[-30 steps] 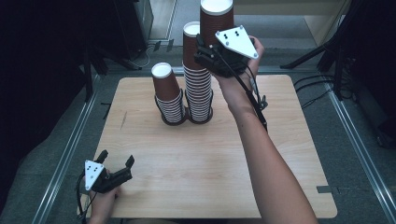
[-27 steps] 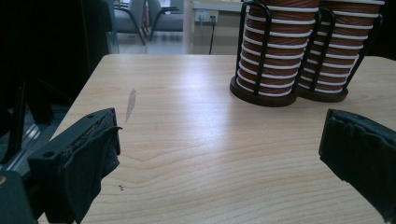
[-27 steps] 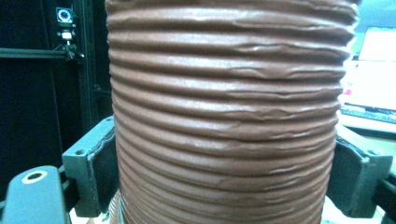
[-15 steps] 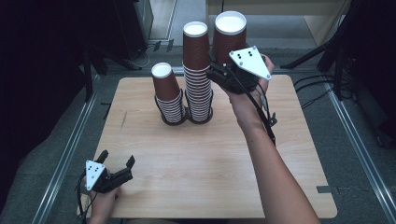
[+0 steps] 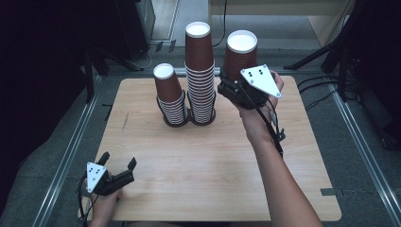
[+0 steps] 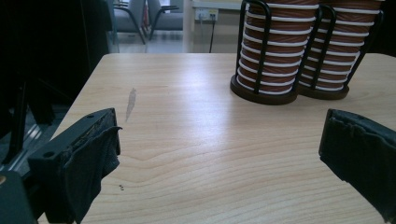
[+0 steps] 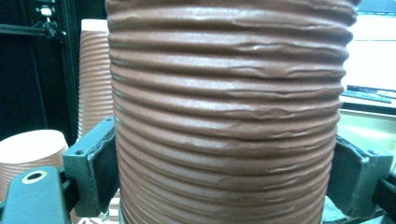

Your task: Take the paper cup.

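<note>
My right gripper is shut on an upside-down brown ribbed paper cup, held in the air just right of the tall cup stack. In the right gripper view the cup sits between both pads. A shorter stack stands left of the tall one; both sit in a black wire holder. My left gripper rests open at the table's near left corner with nothing between its jaws. The left gripper view looks past that gripper to the two stacks.
The wooden table has bare room in its middle and front. Metal rails run along the floor on both sides. A cable trails from the right gripper along the forearm. Dark stands and furniture lie beyond the far edge.
The right gripper has carried the cup down and to the right, from above the tall stack to beside its upper part. The left gripper has stayed put.
</note>
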Demonstrator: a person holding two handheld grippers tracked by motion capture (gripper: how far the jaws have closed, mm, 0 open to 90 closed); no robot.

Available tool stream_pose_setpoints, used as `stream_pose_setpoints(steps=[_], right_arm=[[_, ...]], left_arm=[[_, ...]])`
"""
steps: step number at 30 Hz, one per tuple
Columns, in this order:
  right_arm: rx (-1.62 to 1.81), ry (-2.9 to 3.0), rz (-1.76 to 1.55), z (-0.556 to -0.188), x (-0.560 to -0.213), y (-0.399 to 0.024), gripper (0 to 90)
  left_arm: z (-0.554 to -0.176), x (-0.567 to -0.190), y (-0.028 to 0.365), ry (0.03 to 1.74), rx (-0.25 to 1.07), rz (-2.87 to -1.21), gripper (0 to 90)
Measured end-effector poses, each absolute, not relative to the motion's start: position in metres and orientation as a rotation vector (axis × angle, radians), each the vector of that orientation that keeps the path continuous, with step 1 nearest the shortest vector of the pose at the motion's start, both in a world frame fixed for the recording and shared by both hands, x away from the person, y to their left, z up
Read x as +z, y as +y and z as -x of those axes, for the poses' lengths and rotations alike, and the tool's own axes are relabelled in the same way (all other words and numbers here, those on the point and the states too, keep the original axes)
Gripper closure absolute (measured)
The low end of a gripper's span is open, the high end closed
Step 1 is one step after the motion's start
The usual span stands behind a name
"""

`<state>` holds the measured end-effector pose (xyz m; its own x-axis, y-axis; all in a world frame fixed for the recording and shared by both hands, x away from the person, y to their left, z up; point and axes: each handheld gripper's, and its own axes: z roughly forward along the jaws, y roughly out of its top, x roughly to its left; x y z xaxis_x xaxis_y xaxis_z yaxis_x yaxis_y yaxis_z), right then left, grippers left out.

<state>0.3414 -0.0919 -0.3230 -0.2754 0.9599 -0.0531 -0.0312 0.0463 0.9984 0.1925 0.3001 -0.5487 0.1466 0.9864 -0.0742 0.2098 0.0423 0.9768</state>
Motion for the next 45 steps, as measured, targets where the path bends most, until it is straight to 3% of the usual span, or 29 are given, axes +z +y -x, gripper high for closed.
stream_pose_setpoints(steps=[24, 45], right_arm=[[1.338, 1.507, -0.933, -0.321, -0.378, -0.109, 12.7], [1.293, 1.536, -0.895, -0.313, -0.417, -0.129, 12.8]], left_arm=[[-0.21, -0.54, 0.288, 1.274, 0.938, -1.451, 0.0], [-0.253, -0.505, 0.234, 1.139, 0.845, -1.48, 0.0]])
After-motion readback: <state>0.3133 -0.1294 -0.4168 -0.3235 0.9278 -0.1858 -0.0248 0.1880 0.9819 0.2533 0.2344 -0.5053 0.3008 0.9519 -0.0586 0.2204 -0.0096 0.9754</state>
